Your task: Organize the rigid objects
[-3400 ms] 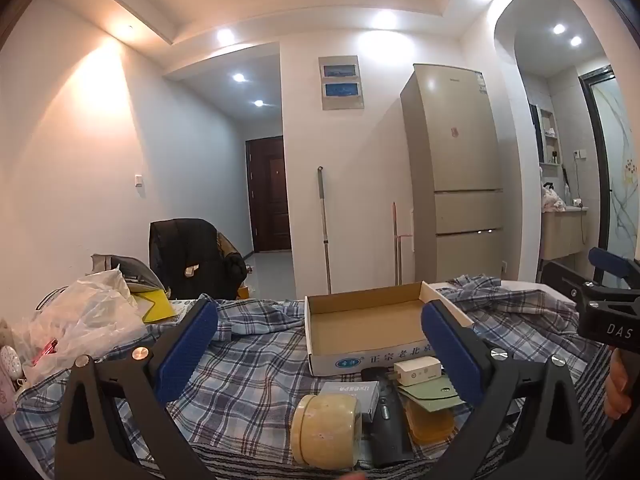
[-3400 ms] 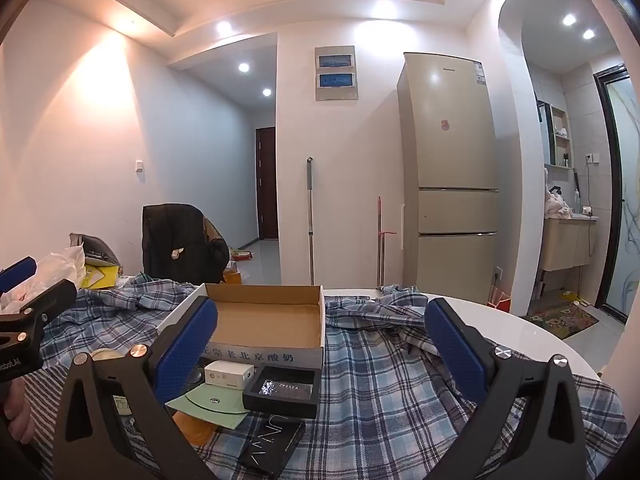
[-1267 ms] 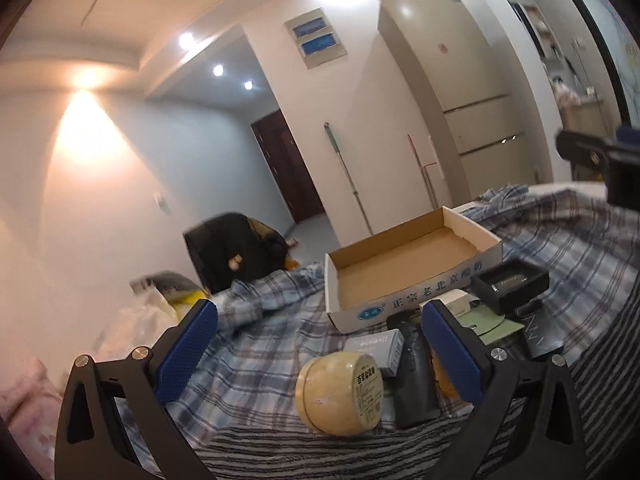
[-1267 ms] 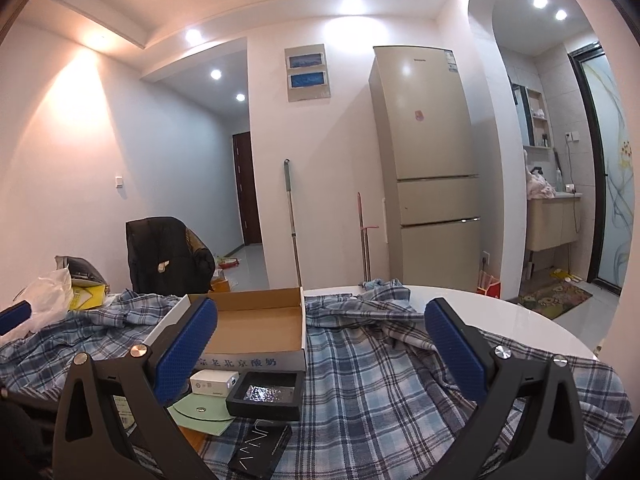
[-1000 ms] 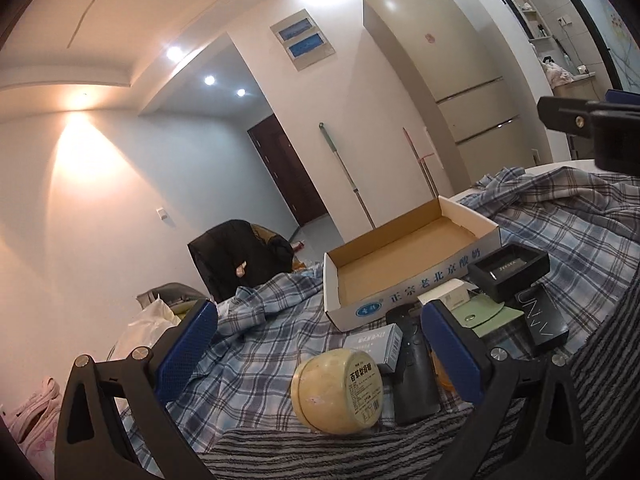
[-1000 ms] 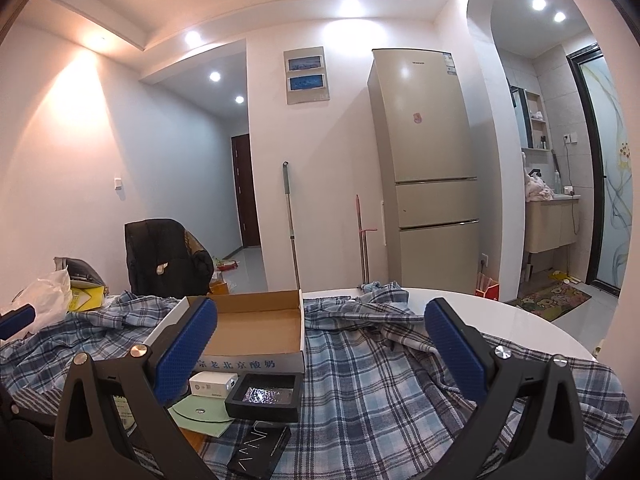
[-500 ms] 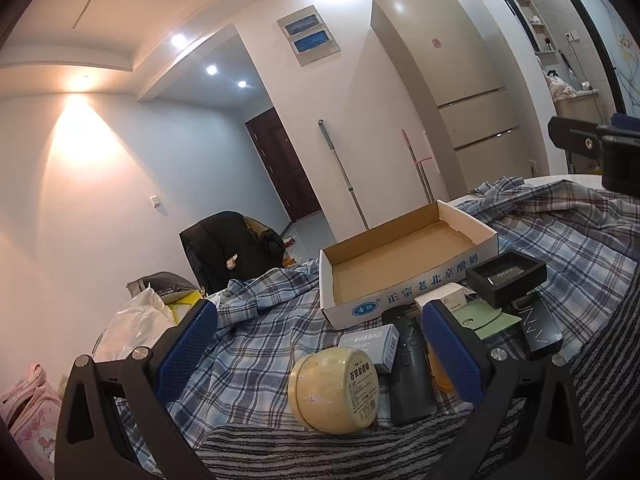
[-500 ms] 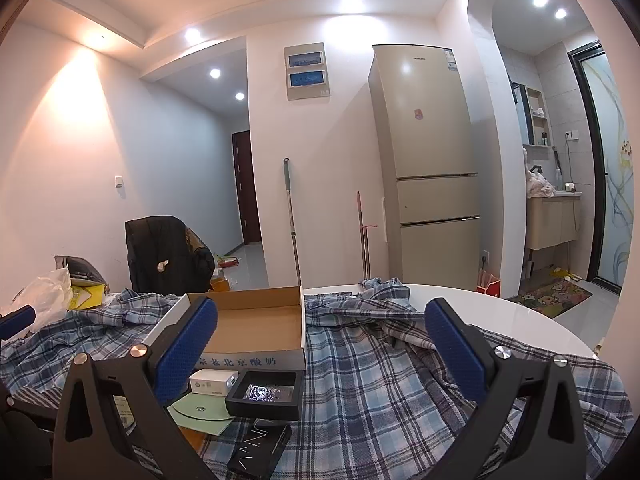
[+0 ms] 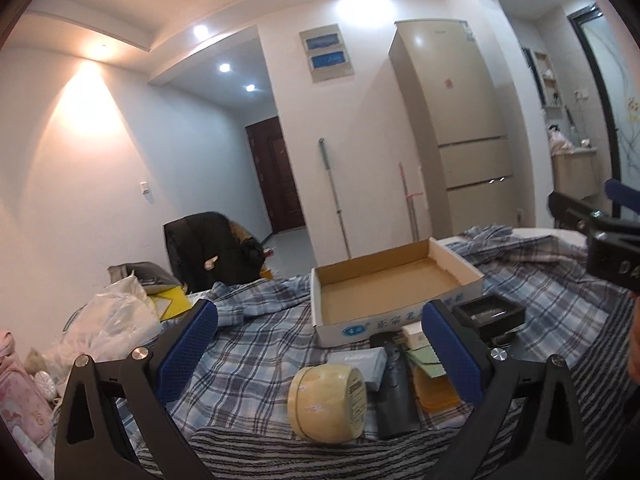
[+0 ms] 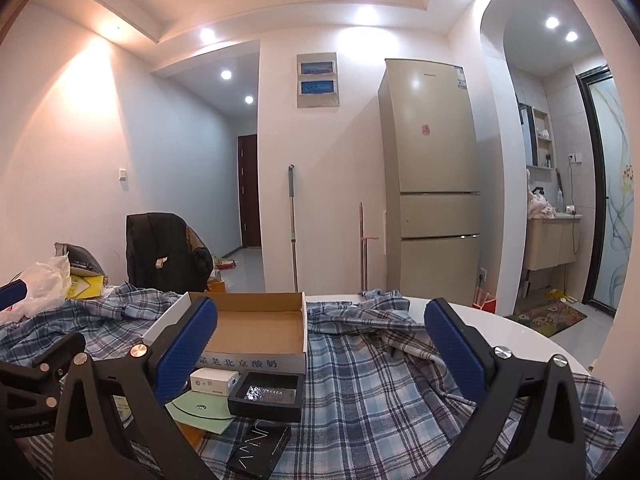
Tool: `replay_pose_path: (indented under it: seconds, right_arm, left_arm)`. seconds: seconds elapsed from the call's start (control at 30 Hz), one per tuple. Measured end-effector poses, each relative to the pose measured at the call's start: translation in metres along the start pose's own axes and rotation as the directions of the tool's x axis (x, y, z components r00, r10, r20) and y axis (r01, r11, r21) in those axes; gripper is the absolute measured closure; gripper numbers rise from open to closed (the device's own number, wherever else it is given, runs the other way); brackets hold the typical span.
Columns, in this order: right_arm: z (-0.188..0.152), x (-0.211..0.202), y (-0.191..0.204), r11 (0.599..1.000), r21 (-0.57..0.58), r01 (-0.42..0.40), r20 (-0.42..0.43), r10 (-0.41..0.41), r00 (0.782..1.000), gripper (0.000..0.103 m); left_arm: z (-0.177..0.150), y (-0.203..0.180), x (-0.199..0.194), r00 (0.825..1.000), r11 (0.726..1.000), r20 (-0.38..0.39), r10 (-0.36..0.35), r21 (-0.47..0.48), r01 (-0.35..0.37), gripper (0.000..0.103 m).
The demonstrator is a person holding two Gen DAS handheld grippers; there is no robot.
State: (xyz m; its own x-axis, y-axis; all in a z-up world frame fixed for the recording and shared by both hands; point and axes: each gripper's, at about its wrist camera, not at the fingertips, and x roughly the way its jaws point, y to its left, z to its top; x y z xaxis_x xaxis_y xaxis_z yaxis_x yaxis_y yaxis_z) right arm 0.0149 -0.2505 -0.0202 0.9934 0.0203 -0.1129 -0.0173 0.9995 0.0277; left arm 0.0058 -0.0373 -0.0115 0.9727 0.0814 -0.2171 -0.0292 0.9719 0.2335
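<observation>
While both tools, left (image 9: 320,344) and right (image 10: 320,344), gape wide and empty, the shallow cardboard box (image 10: 256,330) printed "北京酸奶" lies open on the plaid-covered worktop (image 10: 380,392), behind a black "UNNY" case (image 10: 260,448).

White round table (image 10: 532,338) draped in blue plaid cloth (image 10: 380,392); striped cloth (image 9: 280,446) at near edge. On plaid: open cardboard box (image 9: 390,284); cream jar (image 9: 328,400) on its side.

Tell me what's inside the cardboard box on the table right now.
Nothing visible: the cardboard box shows only its bare brown floor in the left wrist view. Its near wall hides a strip of the floor just behind it, so something flat there could go unseen.
</observation>
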Motion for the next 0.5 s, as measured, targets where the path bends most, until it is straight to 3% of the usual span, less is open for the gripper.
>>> replay_pose_path:
  seconds: [0.03,0.13,0.17,0.3,0.4,0.5]
  right_arm:
    - [0.0,0.0,0.0,1.0,0.0,-0.002,0.001,0.002,1.0,0.0]
    - [-0.001,0.002,-0.001,1.0,0.003,-0.013,-0.01,0.013,1.0,0.0]
    - [-0.001,0.002,-0.002,1.0,0.009,-0.028,-0.014,0.028,1.0,0.0]
    - [0.006,0.003,-0.004,0.998,0.017,-0.059,-0.026,0.059,0.998,0.0]
    - [0.028,0.013,-0.008,0.996,0.054,-0.07,-0.107,0.075,0.991,0.0]
    - [0.054,0.015,-0.02,0.986,0.154,-0.061,-0.125,0.08,0.989,0.0]
  left_arm:
    - [-0.001,0.0,-0.003,1.0,1.0,0.011,0.008,0.005,-0.008,0.0]
    - [0.0,-0.011,-0.011,0.982,0.981,0.053,0.181,0.055,-0.184,0.0]
    - [0.002,-0.015,-0.014,0.976,0.975,0.073,0.204,0.074,-0.21,0.0]
    - [0.018,0.002,-0.023,0.993,0.999,0.117,0.024,0.025,-0.027,0.0]
    - [0.044,0.033,-0.017,0.99,0.989,0.095,-0.103,-0.097,0.112,0.0]
    - [0.063,0.056,-0.012,0.987,0.973,0.119,-0.108,-0.193,0.13,0.0]
